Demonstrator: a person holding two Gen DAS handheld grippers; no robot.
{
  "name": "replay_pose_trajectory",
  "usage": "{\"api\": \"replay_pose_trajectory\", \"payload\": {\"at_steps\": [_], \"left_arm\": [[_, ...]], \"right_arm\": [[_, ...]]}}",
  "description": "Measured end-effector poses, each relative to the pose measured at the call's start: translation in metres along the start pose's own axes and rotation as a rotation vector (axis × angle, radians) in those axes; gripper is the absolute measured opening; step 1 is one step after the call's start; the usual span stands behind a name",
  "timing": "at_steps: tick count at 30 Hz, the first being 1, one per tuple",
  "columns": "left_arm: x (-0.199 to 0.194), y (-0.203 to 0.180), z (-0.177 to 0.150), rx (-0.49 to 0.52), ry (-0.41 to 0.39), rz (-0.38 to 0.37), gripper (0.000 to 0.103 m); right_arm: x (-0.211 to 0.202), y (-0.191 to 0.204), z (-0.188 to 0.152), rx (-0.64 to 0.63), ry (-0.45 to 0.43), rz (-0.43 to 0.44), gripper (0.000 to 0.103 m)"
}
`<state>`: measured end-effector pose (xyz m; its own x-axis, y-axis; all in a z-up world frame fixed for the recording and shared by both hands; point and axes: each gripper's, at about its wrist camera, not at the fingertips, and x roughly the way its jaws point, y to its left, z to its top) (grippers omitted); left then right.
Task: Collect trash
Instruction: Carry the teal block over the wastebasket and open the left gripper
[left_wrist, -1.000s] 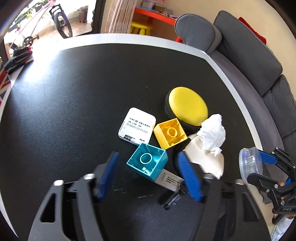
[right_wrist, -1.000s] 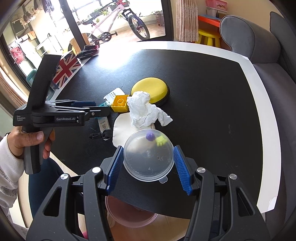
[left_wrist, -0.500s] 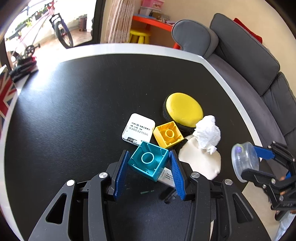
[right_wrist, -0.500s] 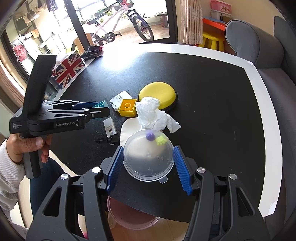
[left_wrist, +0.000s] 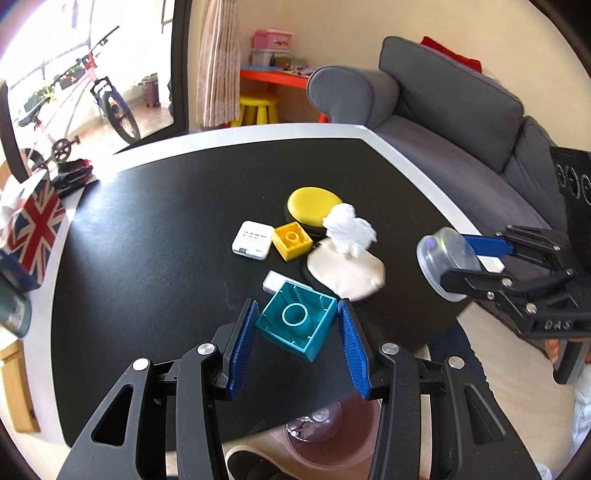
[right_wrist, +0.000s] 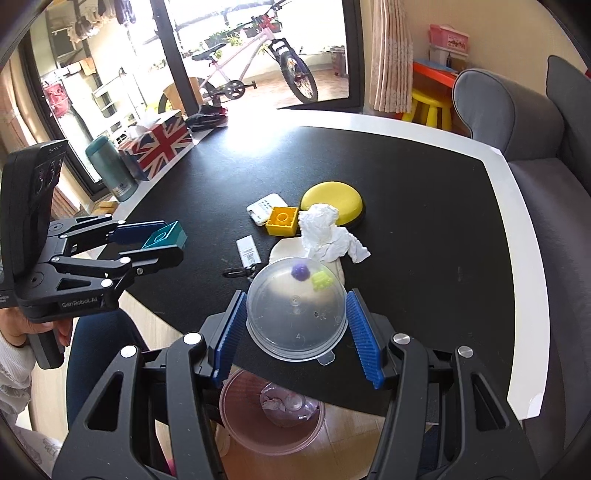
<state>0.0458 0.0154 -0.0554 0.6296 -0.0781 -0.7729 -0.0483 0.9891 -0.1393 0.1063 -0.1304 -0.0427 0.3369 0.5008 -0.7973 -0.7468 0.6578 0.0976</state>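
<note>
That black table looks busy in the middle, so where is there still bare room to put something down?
The black table is bare on its far half, beyond the yellow disc toward the white rim, and along the sofa side. The stretch between the white card and the flag box is free too. It is crowded around the yellow block, crumpled tissue and cream pad.

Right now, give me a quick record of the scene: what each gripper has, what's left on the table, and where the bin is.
left gripper: shut on teal block, lifted off the table
right gripper: shut on clear lid
still on table: crumpled tissue, yellow block, yellow round case, white card
bin: pink, on the floor below the near table edge, some trash inside
</note>
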Motion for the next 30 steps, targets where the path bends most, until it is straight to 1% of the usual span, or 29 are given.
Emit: {"api": "replay_pose_trajectory", "payload": {"at_steps": [6,13,16,24,30], "left_arm": [[-0.023,-0.012,-0.024,0.0,-0.023,-0.02,0.044],[-0.029,-0.025,-0.046,-0.004,-0.013,-0.044,0.044],[-0.028,-0.029,-0.055,-0.007,0.002,-0.057,0.044],[-0.022,-0.037,-0.077,-0.016,0.043,-0.075,0.044],[-0.021,-0.038,-0.086,-0.025,0.059,-0.08,0.044]], "right_arm": [[-0.021,0.016,-0.019,-0.024,-0.018,0.02,0.055],[-0.032,0.029,-0.048,-0.031,-0.006,0.047,0.055],[-0.032,0.033,-0.06,-0.031,0.01,0.054,0.055],[-0.014,0.034,-0.091,-0.007,0.077,0.076,0.055],[-0.005,0.035,-0.102,-0.004,0.106,0.097,0.055]]}}
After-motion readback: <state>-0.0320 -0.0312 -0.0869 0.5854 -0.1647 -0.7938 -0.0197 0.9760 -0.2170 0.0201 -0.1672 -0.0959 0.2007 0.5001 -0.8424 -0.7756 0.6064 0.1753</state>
